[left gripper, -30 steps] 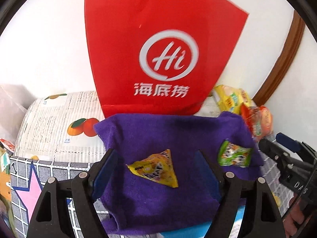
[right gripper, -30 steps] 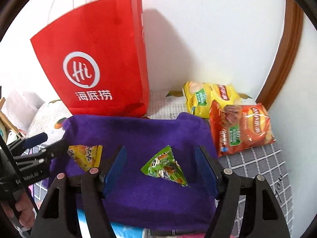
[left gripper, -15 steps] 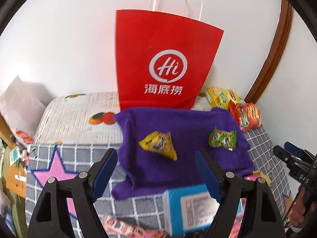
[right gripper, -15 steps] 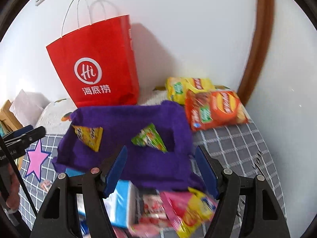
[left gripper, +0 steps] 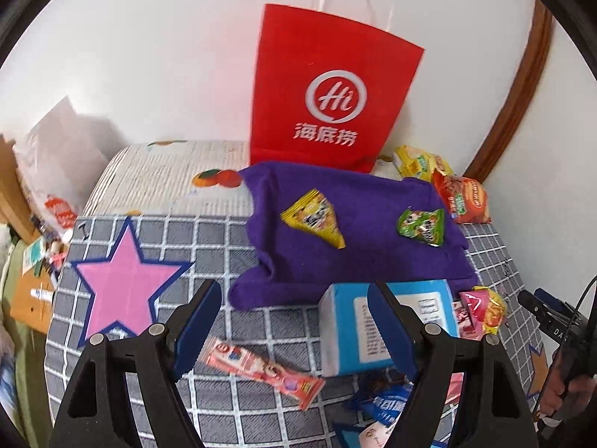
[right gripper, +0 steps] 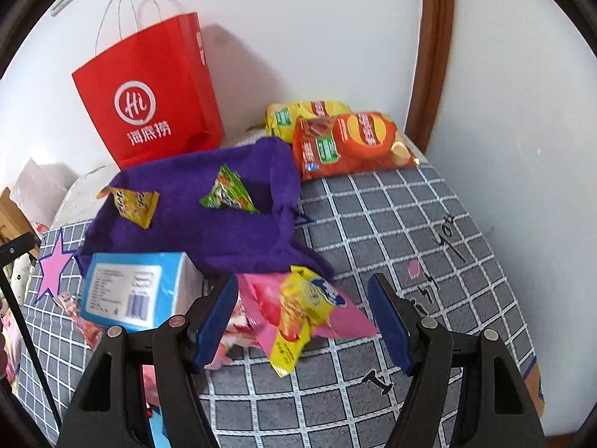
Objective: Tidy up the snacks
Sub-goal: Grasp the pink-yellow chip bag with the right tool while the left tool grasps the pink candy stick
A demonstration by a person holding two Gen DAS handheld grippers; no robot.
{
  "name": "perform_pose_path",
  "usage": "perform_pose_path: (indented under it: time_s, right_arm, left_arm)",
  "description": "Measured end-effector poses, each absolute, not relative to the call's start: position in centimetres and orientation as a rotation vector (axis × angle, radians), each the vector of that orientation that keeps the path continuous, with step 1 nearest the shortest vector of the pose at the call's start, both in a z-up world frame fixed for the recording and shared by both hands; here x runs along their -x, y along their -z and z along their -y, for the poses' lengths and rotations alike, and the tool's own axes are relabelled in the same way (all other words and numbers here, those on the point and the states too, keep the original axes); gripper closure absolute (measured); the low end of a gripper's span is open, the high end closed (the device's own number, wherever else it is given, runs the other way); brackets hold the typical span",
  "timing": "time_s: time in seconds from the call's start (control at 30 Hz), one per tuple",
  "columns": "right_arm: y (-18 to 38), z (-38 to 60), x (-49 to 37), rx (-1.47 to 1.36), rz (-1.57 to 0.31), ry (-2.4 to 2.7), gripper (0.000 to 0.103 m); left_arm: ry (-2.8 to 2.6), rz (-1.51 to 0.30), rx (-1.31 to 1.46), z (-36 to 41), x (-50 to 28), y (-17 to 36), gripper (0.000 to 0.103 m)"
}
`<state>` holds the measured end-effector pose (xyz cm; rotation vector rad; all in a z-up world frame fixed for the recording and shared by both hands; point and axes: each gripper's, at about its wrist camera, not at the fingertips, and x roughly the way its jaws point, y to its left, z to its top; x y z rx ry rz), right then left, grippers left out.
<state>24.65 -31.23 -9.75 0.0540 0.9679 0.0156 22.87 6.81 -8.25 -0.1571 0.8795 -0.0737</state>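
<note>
A purple cloth (left gripper: 358,231) (right gripper: 209,220) lies on the checked bed cover, with a yellow triangular snack (left gripper: 315,218) (right gripper: 134,203) and a green one (left gripper: 423,226) (right gripper: 227,196) on it. A blue box (left gripper: 373,330) (right gripper: 130,291) lies at the cloth's near edge. A pink and yellow snack pile (right gripper: 298,310) (left gripper: 481,311) lies beside it. A pink snack bar (left gripper: 261,371) lies in front. My left gripper (left gripper: 294,328) is open and empty above the bar and box. My right gripper (right gripper: 304,321) is open and empty above the pink and yellow pile.
A red paper bag (left gripper: 328,97) (right gripper: 149,93) stands against the wall behind the cloth. An orange chip bag (right gripper: 350,145) and a yellow one (right gripper: 302,115) lie at the back right. A brown door frame (right gripper: 433,52) rises at the right. Clutter lies off the bed's left edge (left gripper: 37,231).
Both grippers have pulled back and up from the purple cloth. The blue box, pink bar and pink-yellow snacks have come into view in front. Both stay open.
</note>
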Motion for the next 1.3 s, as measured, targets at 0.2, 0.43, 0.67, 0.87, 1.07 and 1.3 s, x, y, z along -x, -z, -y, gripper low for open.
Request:
perform_pose_path:
  time_s: [0.2,0.43,0.67,0.87,1.07,1.3]
  right_arm:
    - [12.7,31.5,-25.4,-0.062,-0.998,-0.021,0.032]
    - [15.9,31.3,-26.7,-0.047,-1.05,-0.032,0.032]
    - [17.7,31.3,-27.1,-0.049,-1.073,-0.055,0.033]
    - [17.0,31.1,-26.3,-0.036,-1.047,-0.07,0.052]
    - [16.1,31.2,-25.0,-0.037,-1.025,-0.068,0.055]
    - [13.8,32.0,-23.5,-0.075,-0.971,-0.043,0.057]
  left_arm:
    - [0.06,-0.904,0.174,-7.5,-22.7,10.1,0.025]
    - [0.02,-0.939,0.174,-8.2,-23.9,11.6,0.024]
    - [0.004,-0.968,0.187,-8.9,-24.5,12.9,0.024]
    - [-0.012,-1.016,0.202,-9.0,-23.9,14.6,0.024]
    - [-0.026,-1.042,0.221,-9.3,-22.5,15.6,0.024]
    - [-0.029,-1.068,0.22,-9.3,-21.3,16.4,0.024]
